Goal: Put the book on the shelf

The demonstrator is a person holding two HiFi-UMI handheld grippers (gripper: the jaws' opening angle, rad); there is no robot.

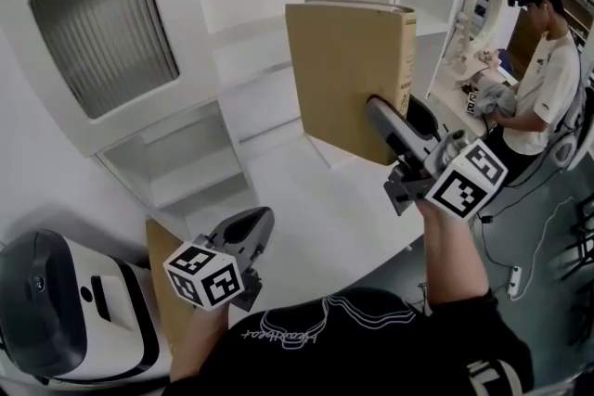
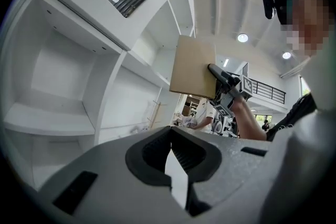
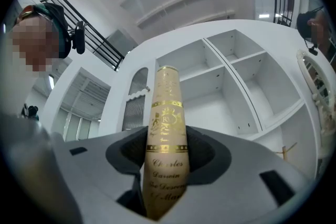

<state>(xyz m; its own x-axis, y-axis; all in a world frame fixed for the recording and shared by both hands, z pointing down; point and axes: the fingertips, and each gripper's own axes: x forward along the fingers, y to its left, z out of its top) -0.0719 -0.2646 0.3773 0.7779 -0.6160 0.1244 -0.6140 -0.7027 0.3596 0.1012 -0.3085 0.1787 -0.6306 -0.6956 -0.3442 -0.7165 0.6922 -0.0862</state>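
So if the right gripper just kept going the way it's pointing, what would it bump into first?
The right gripper grips the book, whose far edge leads. It would probably reach the white shelf first, around an open compartment, though depth is unclear.

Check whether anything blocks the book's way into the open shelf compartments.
Nothing visible does. The right hand-held gripper is shut on the book, raised in front of the white shelf, and the open compartments facing it look bare.
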